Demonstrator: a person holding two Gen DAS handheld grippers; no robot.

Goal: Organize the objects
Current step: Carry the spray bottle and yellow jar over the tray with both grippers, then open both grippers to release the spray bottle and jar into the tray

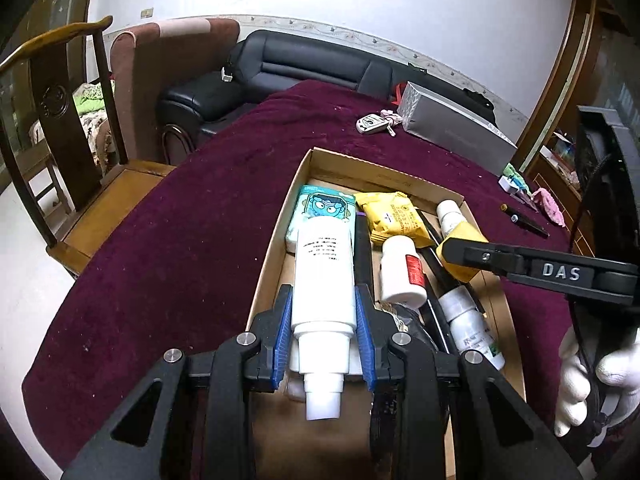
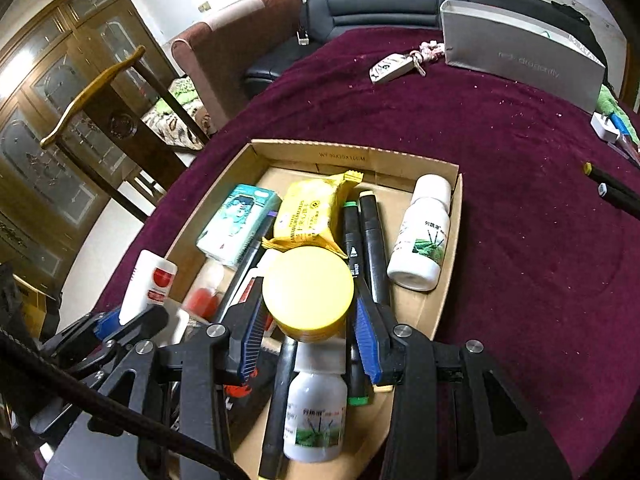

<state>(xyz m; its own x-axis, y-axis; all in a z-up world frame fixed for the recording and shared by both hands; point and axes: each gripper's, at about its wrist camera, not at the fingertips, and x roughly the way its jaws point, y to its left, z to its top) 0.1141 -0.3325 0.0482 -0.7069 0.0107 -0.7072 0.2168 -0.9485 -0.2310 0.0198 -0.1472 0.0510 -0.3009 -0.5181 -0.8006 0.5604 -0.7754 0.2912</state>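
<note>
**Box mostly filled; both grippers carrying items over it**

Progress, as I judge it: the shallow brown cardboard box (image 2: pixel 454 216) on the maroon velvet tablecloth (image 2: pixel 520 200) already holds a good deal. Inside are a teal cartoon-printed tissue pack (image 2: pixel 236 222), a yellow crinkled snack packet (image 2: pixel 310 216), black marker pens (image 2: pixel 370 232), and two white plastic bottles with green labels (image 2: pixel 422 236). Left out on the cloth: two black pens (image 2: pixel 612 192) at the far right, a white key fob (image 2: pixel 390 68) and a grey rectangular box (image 2: pixel 520 56). Whether those last two belong to the job I cannot tell.

Left gripper (image 1: pixel 323 320): blue pads closed on a tall white plastic tube (image 1: pixel 324 272), clamped low on its body. The stepped cap points back toward the camera, and the tube hangs over the box's near-left side.

Right gripper (image 2: pixel 308 320): pads pressed against either side of a round yellow-lidded jar (image 2: pixel 308 292), lid facing up, held above the box's near end over a bottle.

Remaining: set both down, then collect the stray pens.
</note>
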